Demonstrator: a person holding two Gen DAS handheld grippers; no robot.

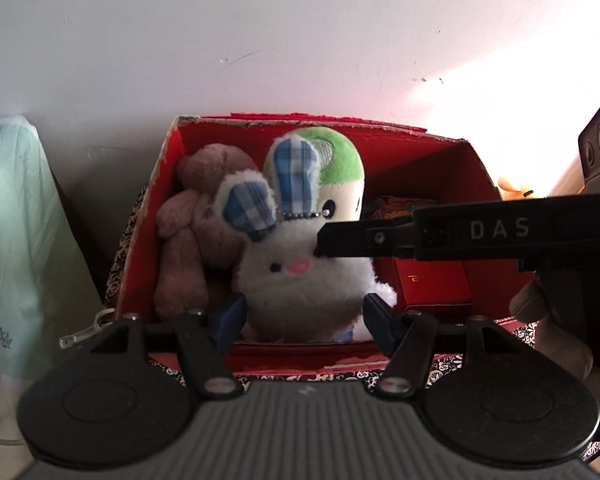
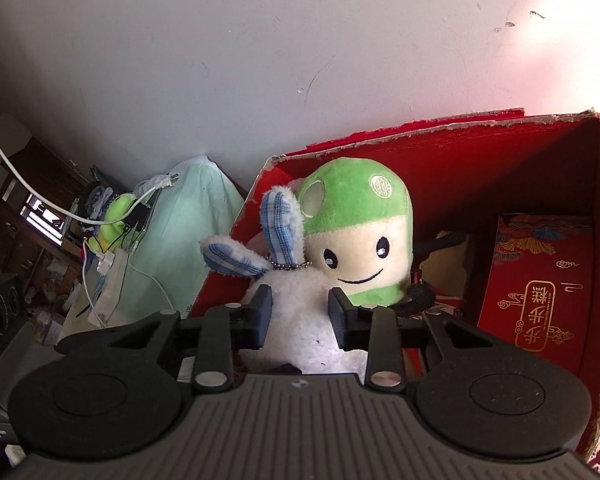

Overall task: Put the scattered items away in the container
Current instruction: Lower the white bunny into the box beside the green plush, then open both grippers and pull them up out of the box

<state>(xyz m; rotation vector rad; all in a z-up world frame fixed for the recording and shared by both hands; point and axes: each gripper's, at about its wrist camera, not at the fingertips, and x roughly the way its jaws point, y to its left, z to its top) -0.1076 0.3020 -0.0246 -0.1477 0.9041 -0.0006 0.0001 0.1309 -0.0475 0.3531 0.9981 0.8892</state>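
Observation:
A red cardboard box (image 1: 140,232) (image 2: 500,152) stands against the wall. Inside it are a brown teddy bear (image 1: 192,224), a green-capped mushroom plush (image 1: 336,168) (image 2: 360,232) and a white bunny plush with blue plaid ears (image 1: 300,280) (image 2: 300,320). My right gripper (image 2: 300,312) is shut on the white bunny's body, seen from the side in the left wrist view (image 1: 328,240). My left gripper (image 1: 304,316) is open at the box's near edge, its fingers either side of the bunny without squeezing it.
A red gift box with gold print (image 2: 540,292) (image 1: 432,284) lies in the box's right half. A pale green bag (image 1: 16,240) (image 2: 180,220) stands left of the box, with white cables (image 2: 80,216) beyond. A beige plush (image 1: 556,320) sits at the right.

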